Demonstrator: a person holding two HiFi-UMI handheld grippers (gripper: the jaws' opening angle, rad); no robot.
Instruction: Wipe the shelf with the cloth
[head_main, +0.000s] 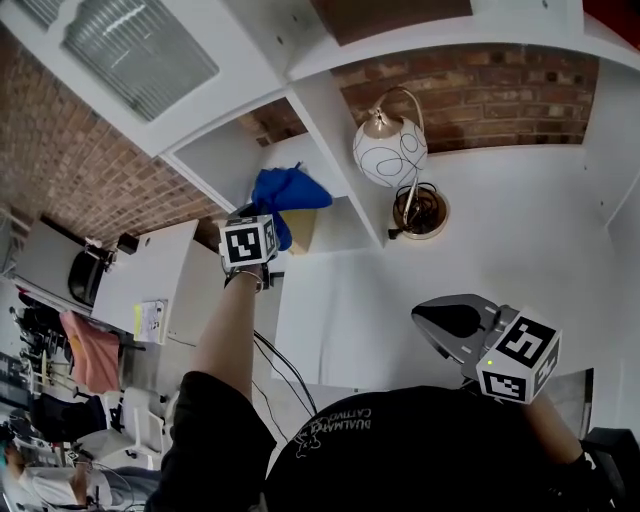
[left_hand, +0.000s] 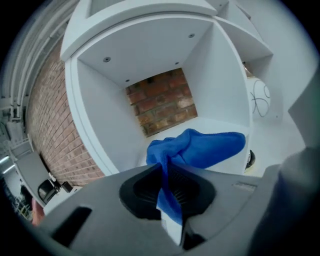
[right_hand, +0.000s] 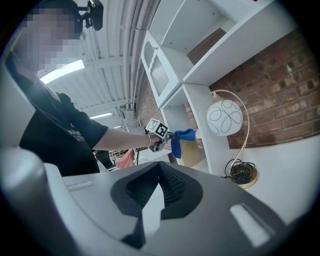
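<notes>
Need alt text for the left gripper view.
The left gripper, jaws shut on a blue cloth that bunches out ahead, faces an open white shelf compartment. A brick wall shows at the compartment's back.

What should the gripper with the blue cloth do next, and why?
Probably push the left gripper forward and down so the blue cloth lands on the shelf floor. Its fingers are shut on the cloth, which seems to hang just above it, not pressed flat.
</notes>
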